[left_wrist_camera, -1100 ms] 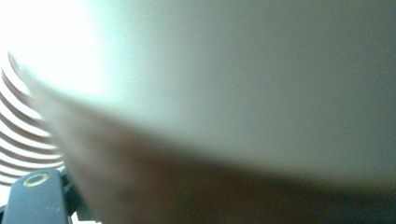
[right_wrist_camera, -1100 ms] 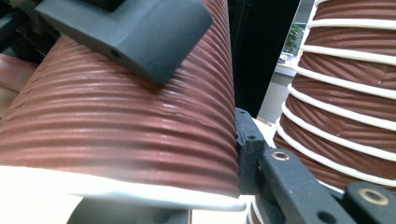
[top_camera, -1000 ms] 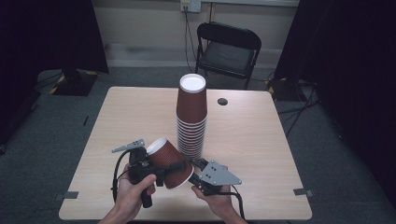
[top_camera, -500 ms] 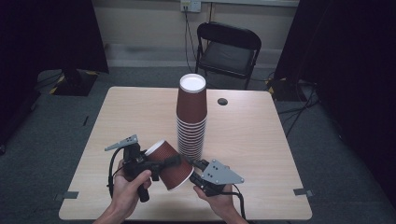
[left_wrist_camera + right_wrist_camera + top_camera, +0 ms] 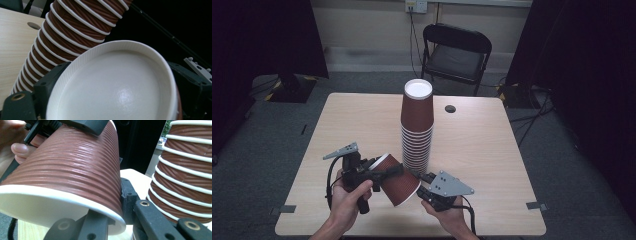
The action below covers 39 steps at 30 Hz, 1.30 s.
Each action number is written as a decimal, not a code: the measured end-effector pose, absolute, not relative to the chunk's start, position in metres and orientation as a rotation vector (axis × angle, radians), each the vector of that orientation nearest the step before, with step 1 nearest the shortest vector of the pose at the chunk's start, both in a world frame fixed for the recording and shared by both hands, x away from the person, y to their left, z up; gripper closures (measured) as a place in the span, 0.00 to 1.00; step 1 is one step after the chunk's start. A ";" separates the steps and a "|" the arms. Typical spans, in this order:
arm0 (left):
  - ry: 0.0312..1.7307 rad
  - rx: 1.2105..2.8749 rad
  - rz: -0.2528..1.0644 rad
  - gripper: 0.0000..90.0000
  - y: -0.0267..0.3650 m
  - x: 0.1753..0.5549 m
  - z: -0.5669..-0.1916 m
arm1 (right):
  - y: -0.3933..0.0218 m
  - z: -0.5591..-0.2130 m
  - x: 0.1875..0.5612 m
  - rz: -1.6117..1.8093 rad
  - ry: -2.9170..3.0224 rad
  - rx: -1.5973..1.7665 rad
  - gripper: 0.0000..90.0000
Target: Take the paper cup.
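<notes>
Table (image 5: 492, 150) bearing a tall stack of cups (image 5: 417, 125). In front of the stack, a single brown cup (image 5: 398, 179) lies tilted, held off the table. Left gripper (image 5: 384, 172) clasps the cup's body across its width; right gripper (image 5: 426, 179), jaws nearly closed, pinches the cup's rim wall.

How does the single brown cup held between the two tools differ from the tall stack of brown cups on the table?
The single cup lies tilted on its side above the table, while the stack of cups stands straight on it, bottoms up. The single cup is one piece; the stack is many cups nested, with their white rims showing as rings. The left tool and right tool touch the single cup; nothing touches the stack. Both share brown ribbed walls and white rims.
</notes>
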State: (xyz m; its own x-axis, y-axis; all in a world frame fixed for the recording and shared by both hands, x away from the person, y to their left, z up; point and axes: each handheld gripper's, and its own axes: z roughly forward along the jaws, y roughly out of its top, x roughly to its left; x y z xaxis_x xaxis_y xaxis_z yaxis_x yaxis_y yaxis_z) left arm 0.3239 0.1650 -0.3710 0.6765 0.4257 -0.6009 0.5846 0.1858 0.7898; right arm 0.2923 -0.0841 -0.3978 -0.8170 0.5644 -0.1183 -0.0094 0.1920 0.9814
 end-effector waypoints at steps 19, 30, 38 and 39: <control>0.880 1.509 0.117 0.20 0.177 0.327 -0.370 | -0.105 -0.409 0.301 1.618 2.208 0.652 0.95; 0.753 1.587 0.146 0.17 0.182 0.325 -0.373 | -0.115 -0.413 0.313 1.578 2.344 0.767 0.95; 0.688 1.697 0.171 0.18 0.180 0.321 -0.381 | -0.121 -0.413 0.321 1.496 2.455 0.830 0.95; 0.688 1.697 0.171 0.18 0.180 0.321 -0.381 | -0.122 -0.413 0.322 1.490 2.473 0.831 0.95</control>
